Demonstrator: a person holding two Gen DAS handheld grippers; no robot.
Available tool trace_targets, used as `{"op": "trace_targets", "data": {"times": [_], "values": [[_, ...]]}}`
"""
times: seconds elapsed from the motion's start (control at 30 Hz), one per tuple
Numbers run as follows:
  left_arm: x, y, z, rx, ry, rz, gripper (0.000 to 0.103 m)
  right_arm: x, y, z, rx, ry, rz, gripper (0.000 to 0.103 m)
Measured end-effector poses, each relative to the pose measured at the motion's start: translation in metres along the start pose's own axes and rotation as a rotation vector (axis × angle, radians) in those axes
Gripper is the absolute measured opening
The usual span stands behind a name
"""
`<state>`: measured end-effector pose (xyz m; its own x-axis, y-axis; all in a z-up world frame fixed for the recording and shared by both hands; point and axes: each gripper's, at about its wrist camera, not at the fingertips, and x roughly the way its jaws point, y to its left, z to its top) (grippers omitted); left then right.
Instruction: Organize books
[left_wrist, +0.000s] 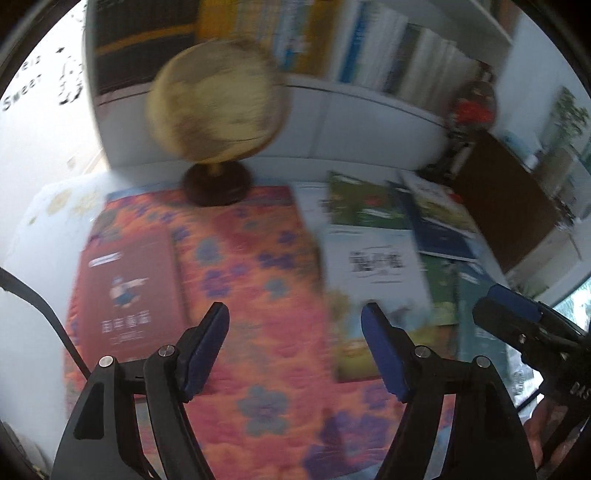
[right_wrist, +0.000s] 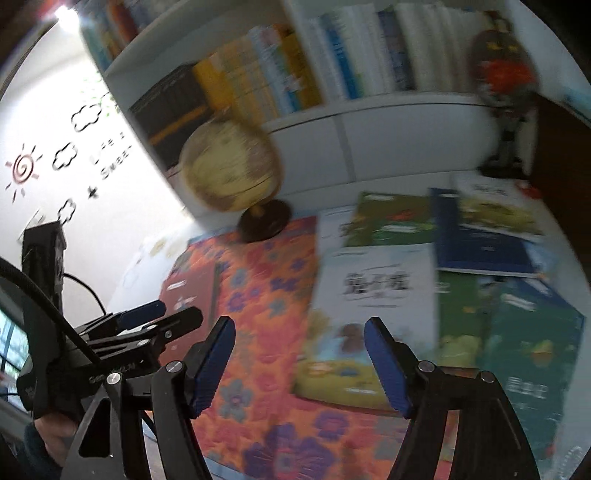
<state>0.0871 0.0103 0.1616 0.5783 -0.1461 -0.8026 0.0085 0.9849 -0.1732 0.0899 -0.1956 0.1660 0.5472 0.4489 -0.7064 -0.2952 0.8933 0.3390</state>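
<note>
Both claws hang empty above the floral mat (left_wrist: 236, 258): left gripper (left_wrist: 295, 347) and right gripper (right_wrist: 301, 363) gape wide, nothing between their pads. Red book (left_wrist: 125, 295) lies ahead-left of the left claw; scattered books (right_wrist: 373, 291) lie ahead-right, beyond the right claw's tips.

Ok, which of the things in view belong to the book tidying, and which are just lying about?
Part of the job:
- dark red book, lying alone on the flowered cloth
- white-covered book on the loose pile
- green book and blue book in that pile
- shelf of upright books

Just lying about:
- globe
- figurine
- wall stickers
</note>
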Motion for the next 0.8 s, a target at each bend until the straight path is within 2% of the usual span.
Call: {"op": "trace_targets", "data": {"times": [0.23, 0.4, 0.53, 0.6, 0.8], "values": [[0.016, -0.081, -0.009, 0.106, 0.037, -0.039, 0.072, -0.04, -0.071, -0.02, 0.048, -0.001, -0.155, 0.072], [0.022, -0.133, -0.02, 0.172, 0.045, -0.054, 0.072, -0.064, -0.121, -0.032, 0.107, 0.006, -0.183, 0.072], [0.031, -0.17, -0.028, 0.225, 0.047, -0.024, 0.072, -0.077, -0.147, -0.034, 0.134, 0.003, -0.192, 0.072], [0.035, -0.182, -0.03, 0.244, 0.048, -0.005, 0.072, -0.083, -0.156, -0.036, 0.138, -0.005, -0.198, 0.072], [0.041, -0.217, -0.036, 0.274, 0.042, -0.028, 0.072, -0.097, -0.184, -0.045, 0.123, -0.02, -0.238, 0.072]]}}
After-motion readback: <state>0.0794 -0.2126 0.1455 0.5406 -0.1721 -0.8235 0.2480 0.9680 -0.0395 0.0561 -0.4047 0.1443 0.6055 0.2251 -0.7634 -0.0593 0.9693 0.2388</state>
